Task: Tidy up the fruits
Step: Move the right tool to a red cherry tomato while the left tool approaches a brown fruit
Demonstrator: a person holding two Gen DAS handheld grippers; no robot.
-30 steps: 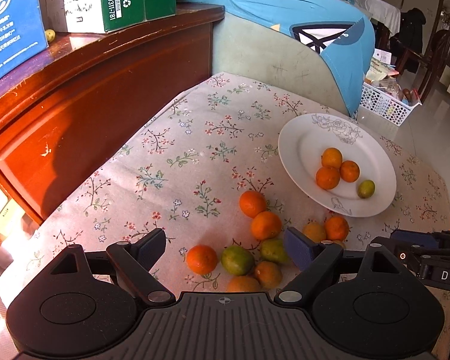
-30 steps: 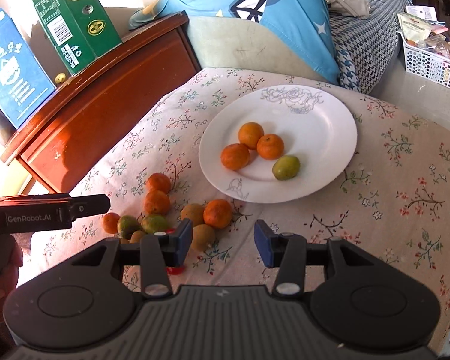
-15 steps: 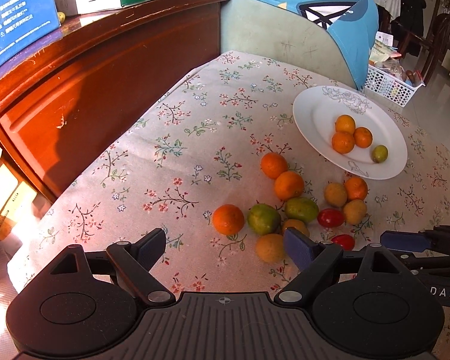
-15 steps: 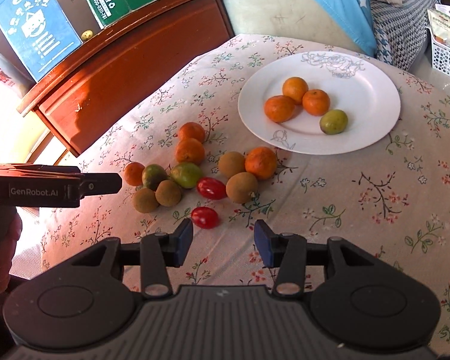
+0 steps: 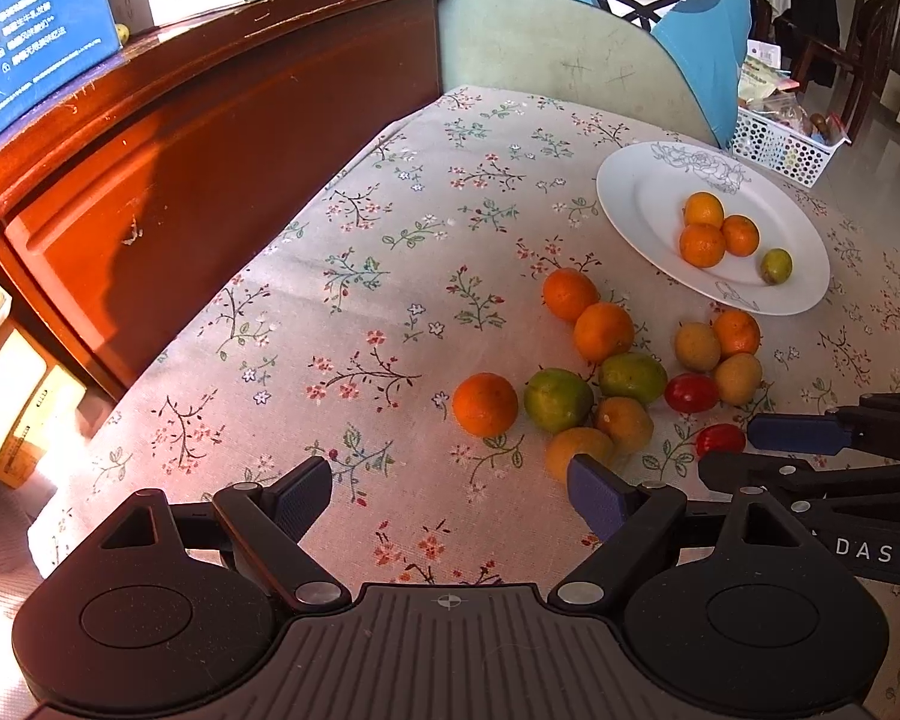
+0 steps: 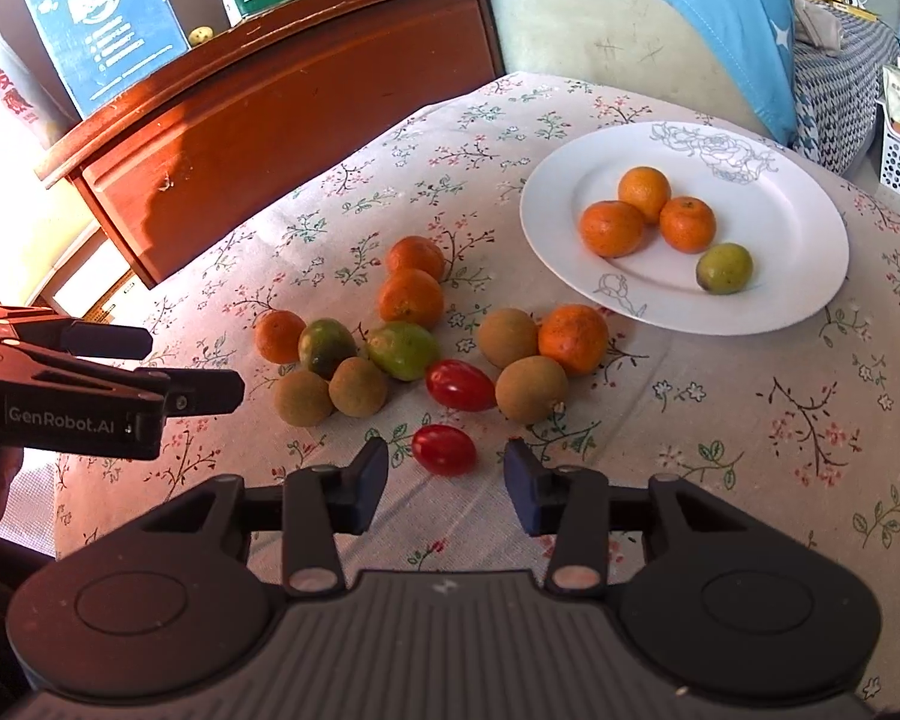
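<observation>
A white plate (image 6: 546,228) (image 5: 624,192) holds three oranges and a green fruit. In front of it on the flowered cloth lies loose fruit: oranges (image 6: 411,297), green citrus (image 6: 402,351), brown round fruits (image 6: 531,390) and two red tomatoes. The nearer tomato (image 6: 444,450) (image 5: 720,439) lies just ahead of my right gripper (image 6: 446,474) (image 5: 732,450). Its jaws are closing, and the pads stand clear of the tomato. My left gripper (image 5: 450,489) (image 6: 195,360) hangs open and holds nothing, to the left of the pile. Its right fingertip (image 5: 594,492) sits close to a yellowish fruit (image 5: 576,450).
A red-brown wooden cabinet (image 5: 210,138) with blue and green cartons on top borders the cloth on the left. A sofa with a blue cushion (image 6: 720,12) stands behind the plate. A white basket (image 5: 780,144) sits at the far right.
Both grippers have come lower and closer to the loose fruit. The right jaws have narrowed, and the near tomato now lies at their tips. The left jaws keep their width.
</observation>
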